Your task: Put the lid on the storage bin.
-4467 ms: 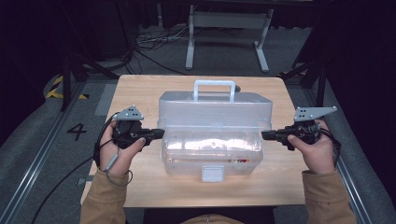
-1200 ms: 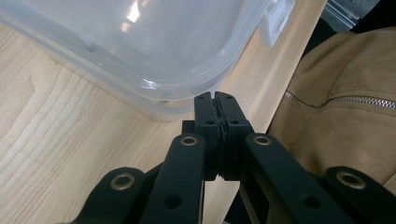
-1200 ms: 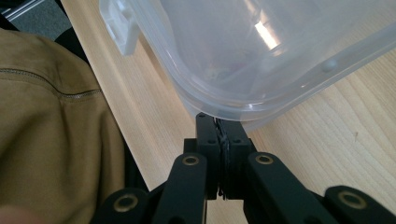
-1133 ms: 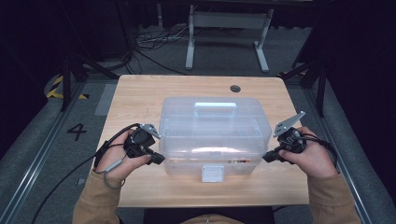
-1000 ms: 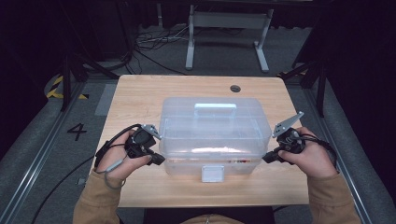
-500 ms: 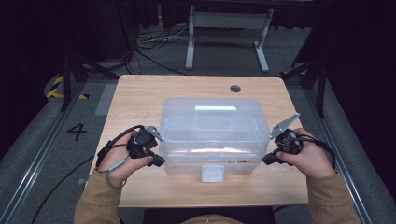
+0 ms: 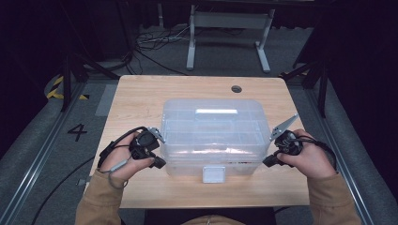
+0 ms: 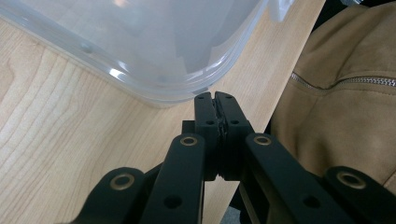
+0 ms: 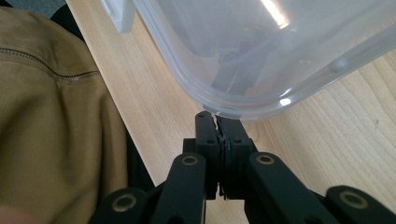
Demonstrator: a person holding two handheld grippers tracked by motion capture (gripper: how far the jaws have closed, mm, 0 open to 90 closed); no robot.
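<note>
With both sets of jaws pressed together and tucked against the near lower corners of the clear plastic box [image 7: 211,136] mid-table [image 7: 141,98], left gripper [image 7: 158,162] and right gripper [image 7: 268,162] apparently placed to nudge or steady, not grasp.

Clear plastic storage box [image 7: 212,136] sits centred on my wooden table [image 7: 141,98], lid closed. Handle folded flat on top; white front latch faces me.
</note>
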